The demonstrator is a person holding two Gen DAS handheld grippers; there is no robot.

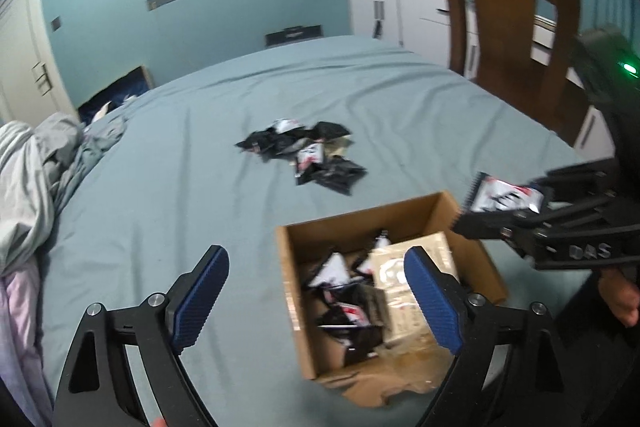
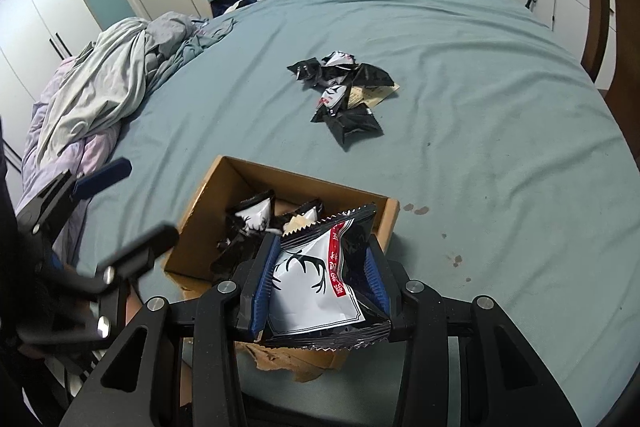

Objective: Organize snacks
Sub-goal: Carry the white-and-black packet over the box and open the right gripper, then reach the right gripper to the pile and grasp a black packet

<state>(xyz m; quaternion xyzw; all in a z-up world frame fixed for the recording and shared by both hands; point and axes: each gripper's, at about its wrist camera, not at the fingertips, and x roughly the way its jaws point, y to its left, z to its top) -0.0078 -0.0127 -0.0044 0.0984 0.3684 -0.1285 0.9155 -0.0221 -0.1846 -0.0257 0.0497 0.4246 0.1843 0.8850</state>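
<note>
Loading step: my right gripper (image 2: 320, 279) grips a snack packet (image 2: 316, 291) over the cardboard box (image 2: 200, 203); left gripper (image 1: 316, 291) released, empty. Next, I release it inside.

left gripper (image 1: 316, 301): matte black linkage frame with triangular cut-outs, round silver screw heads at the pivots
left fingers (image 1: 202, 301): flat black bars faced with ribbed blue rubber pads
right gripper (image 2: 320, 277): same black frame, silver pivot screws, triangular openings in the arms
right fingers (image 2: 374, 273): black, lined with ribbed blue pads
right gripper markings: raised letters "DAS" on its side, a green light glowing on the black housing above
</note>
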